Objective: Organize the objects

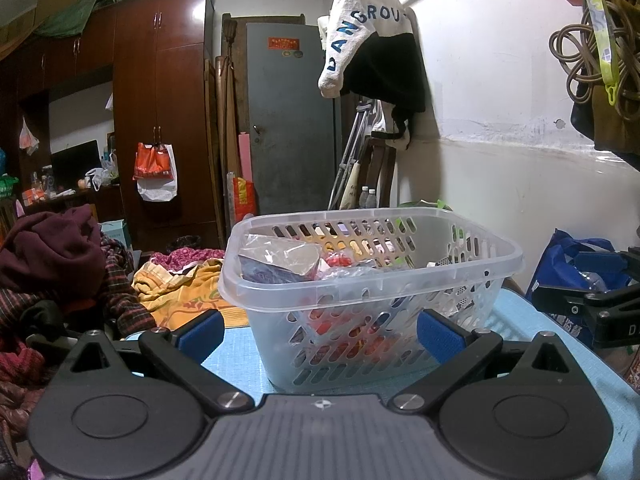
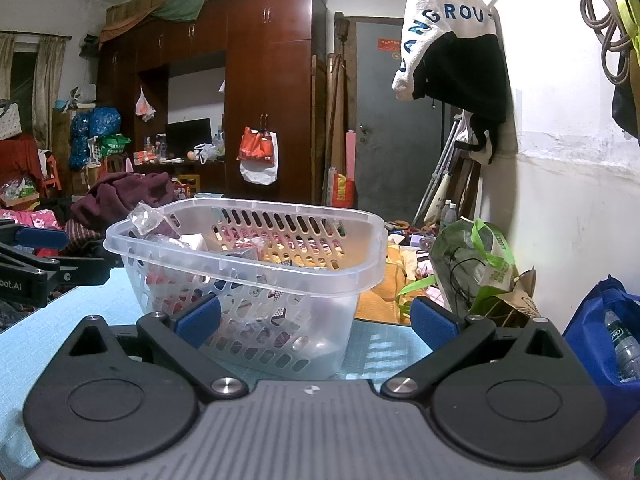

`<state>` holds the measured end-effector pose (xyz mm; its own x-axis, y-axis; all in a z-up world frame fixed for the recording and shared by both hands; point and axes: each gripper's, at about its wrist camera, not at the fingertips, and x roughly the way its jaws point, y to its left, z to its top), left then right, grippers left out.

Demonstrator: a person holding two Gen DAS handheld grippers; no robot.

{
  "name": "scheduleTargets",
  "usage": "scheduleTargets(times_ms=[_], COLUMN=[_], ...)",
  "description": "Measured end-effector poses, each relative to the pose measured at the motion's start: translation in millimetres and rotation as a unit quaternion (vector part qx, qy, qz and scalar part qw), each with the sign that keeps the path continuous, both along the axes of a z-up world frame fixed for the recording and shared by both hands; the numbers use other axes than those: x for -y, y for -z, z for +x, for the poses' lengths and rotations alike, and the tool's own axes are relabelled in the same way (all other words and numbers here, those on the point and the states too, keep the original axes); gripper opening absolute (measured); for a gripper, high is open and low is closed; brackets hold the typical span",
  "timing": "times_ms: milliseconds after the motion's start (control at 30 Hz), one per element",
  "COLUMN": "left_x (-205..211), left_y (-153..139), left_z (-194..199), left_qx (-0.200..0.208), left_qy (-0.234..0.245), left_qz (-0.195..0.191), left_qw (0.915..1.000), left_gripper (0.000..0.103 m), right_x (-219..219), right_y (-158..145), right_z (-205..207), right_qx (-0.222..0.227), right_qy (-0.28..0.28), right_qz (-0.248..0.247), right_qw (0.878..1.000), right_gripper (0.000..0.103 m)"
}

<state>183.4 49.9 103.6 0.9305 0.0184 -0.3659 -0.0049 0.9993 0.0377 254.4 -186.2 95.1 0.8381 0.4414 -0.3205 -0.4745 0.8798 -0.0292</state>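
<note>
A clear slotted plastic basket (image 1: 472, 276) stands on a light blue table top (image 1: 236, 356), filled with plastic-wrapped packets (image 1: 280, 258). My left gripper (image 1: 320, 332) is open just in front of it, blue pads wide apart and nothing between them. In the right wrist view the same basket (image 2: 360, 268) sits ahead and left of centre on the table top (image 2: 384, 344), with a crinkled clear wrapper (image 2: 146, 216) poking over its rim. My right gripper (image 2: 316, 320) is open and holds nothing. Each gripper shows at the edge of the other's view.
A blue bag with bottles (image 2: 612, 332) and a green plastic bag (image 2: 472, 264) sit at the right by the white wall. Piled clothes (image 1: 52, 264) and a yellow cloth (image 1: 180, 288) lie left of the table. A jacket (image 1: 372, 40) hangs above.
</note>
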Motion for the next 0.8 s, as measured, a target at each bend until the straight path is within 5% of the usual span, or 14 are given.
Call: scheduleTargets(times_ms=[800], left_x=[8.8], left_y=[2.7], left_z=[-0.8], left_qx=[0.009], left_qy=[0.001], left_qz=[-0.003], left_qw=[1.0], left_gripper=[0.103], right_x=[4.4], right_y=[5.1], right_z=[1.6], right_qx=[-0.007], right_qy=[0.002], right_qz=[0.001], right_qw=[1.0], right_gripper=[0.103])
